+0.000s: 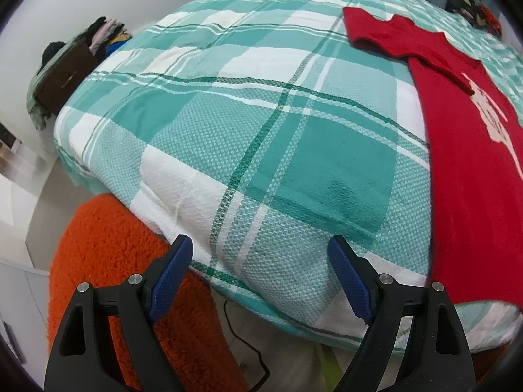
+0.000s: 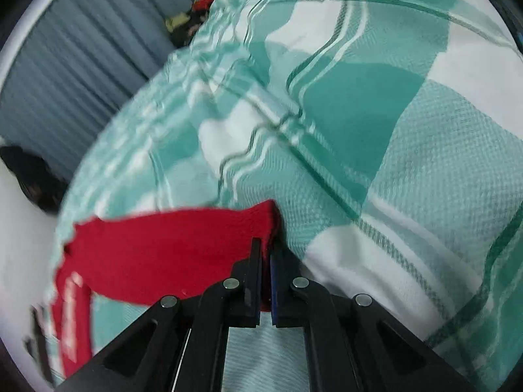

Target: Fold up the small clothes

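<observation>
**Left gripper spread over bed edge, right gripper pinching red shirt**

Left wrist view: left gripper [image 1: 260,254] has its blue-padded fingers [image 1: 173,274] spread wide, nothing between them, hovering over the near edge of the bed. Teal-and-white plaid bedspread [image 1: 228,124] covers the mattress. Red T-shirt [image 1: 470,163] lies flat on the right part of the bedspread, well apart from this gripper, one sleeve pointing toward the far side, white print on its front, lower hem hanging near the bed's front edge. Orange shaggy rug [image 1: 108,261] on the floor below the bed corner, with a black cable [image 1: 242,336] beside it. Brown piece of furniture with a clothes pile [image 1: 101,32] on top stands at far left by the wall.

Right wrist view: right gripper [image 2: 265,248] is pressed together on a corner of the red T-shirt [image 2: 163,251], fabric pinched between the pads. The shirt stretches left from the grip, lifted off the plaid bedspread [image 2: 376,150], which is wrinkled. View is motion-blurred. Blue-grey ribbed panel [image 2: 85,52] behind the bed at upper left.
</observation>
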